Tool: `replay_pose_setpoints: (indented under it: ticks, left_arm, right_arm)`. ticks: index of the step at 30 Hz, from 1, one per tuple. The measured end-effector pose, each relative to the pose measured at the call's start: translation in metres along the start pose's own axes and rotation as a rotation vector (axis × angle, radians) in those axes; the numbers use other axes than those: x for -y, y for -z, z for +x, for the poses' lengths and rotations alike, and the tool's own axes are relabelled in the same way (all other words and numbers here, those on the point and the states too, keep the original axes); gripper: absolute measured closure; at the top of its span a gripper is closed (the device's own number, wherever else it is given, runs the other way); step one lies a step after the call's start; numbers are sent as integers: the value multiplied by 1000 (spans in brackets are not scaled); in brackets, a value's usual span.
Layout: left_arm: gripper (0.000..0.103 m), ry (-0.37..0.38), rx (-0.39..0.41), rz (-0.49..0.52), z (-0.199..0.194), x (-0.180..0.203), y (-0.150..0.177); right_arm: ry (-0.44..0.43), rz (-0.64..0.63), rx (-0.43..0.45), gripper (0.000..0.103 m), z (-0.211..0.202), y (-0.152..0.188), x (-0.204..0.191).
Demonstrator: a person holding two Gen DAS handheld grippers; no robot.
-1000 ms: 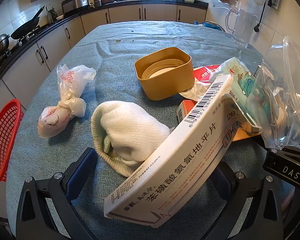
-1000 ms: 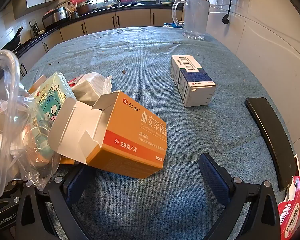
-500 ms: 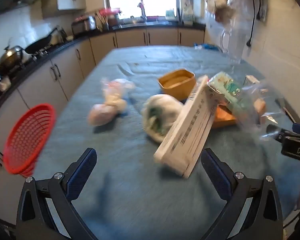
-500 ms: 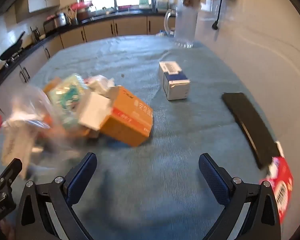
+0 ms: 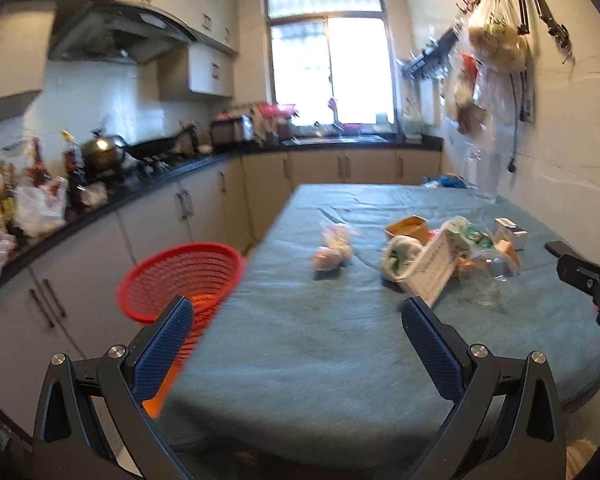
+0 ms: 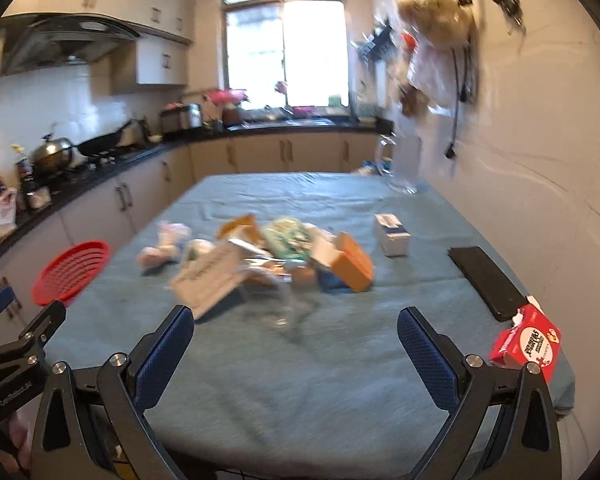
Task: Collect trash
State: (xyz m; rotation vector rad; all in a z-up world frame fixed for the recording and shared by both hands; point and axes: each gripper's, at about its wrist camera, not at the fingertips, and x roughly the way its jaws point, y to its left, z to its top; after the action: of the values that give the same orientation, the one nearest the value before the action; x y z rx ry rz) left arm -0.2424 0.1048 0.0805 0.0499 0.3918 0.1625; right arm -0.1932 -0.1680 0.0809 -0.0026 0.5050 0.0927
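Both claws, left [image 5: 296, 320] and right [image 6: 294, 330], hang spread and empty above the counter's [image 6: 300, 380] near edge, so approach low toward the trash pile [image 6: 276, 260] mid-counter, then carry pieces to the red basket [image 5: 180, 280] alongside.

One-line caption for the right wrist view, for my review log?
Open right gripper held back from a trash pile on the blue-covered table, red basket at its left edge.

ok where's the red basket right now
The red basket sits off the table's left edge, in front of the lower cabinets; in the right wrist view it shows at far left.
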Motion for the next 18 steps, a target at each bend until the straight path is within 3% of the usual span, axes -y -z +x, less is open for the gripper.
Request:
replay_pose_setpoints:
  ticks: [4, 8, 18]
  left_arm:
    - [0, -55, 22, -22, -11, -19, 11]
    - [0, -86, -6, -41, -7, -28, 20]
    - [0, -146, -31, -81, -6, -52, 36]
  right_arm:
    - [-10, -55, 25, 0, -4, 5, -23]
    - [-24, -99, 35, 0, -6, 9, -36]
    - [-94, -189, -11, 0, 4, 24, -69]
